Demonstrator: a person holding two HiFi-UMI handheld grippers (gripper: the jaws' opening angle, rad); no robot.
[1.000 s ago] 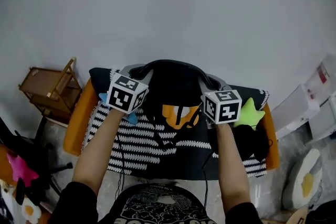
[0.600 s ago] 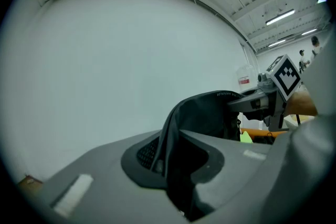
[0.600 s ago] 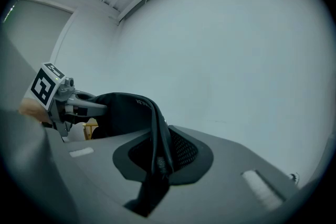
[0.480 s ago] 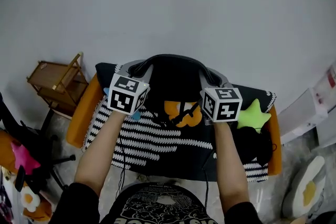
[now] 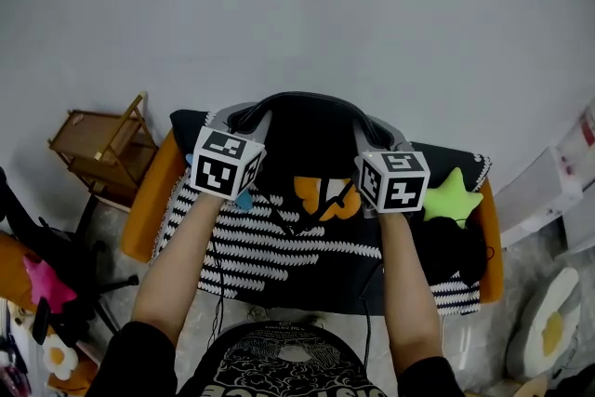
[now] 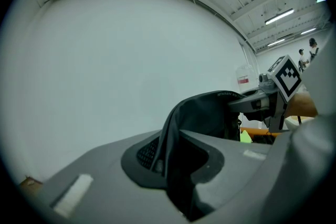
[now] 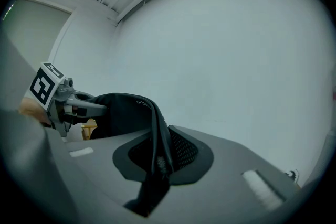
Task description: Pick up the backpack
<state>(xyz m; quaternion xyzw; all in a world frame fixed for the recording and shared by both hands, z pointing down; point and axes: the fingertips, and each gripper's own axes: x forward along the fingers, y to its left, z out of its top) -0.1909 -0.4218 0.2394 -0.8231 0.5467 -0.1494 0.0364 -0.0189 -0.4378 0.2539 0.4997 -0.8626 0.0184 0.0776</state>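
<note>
The black backpack (image 5: 311, 139) hangs in the air between my two grippers, above an orange couch (image 5: 139, 209). My left gripper (image 5: 245, 120) is shut on the top edge at the left. My right gripper (image 5: 376, 133) is shut on the top edge at the right. In the left gripper view, the backpack's black fabric (image 6: 210, 113) is pinched in the left gripper (image 6: 170, 165), and the right gripper (image 6: 268, 105) shows across the bag. In the right gripper view, the backpack's fabric (image 7: 126, 113) runs into the shut right gripper (image 7: 157, 165), with the left gripper (image 7: 73, 105) opposite.
A black-and-white striped blanket (image 5: 270, 246) covers the couch, with an orange cushion (image 5: 321, 195), a green star cushion (image 5: 453, 197) and a dark bundle (image 5: 451, 246) on it. A small wooden rack (image 5: 102, 149) stands at the left. A plain white wall lies ahead.
The backpack and both grippers sit slightly higher in the head view than a second ago. Both grips are unchanged.
</note>
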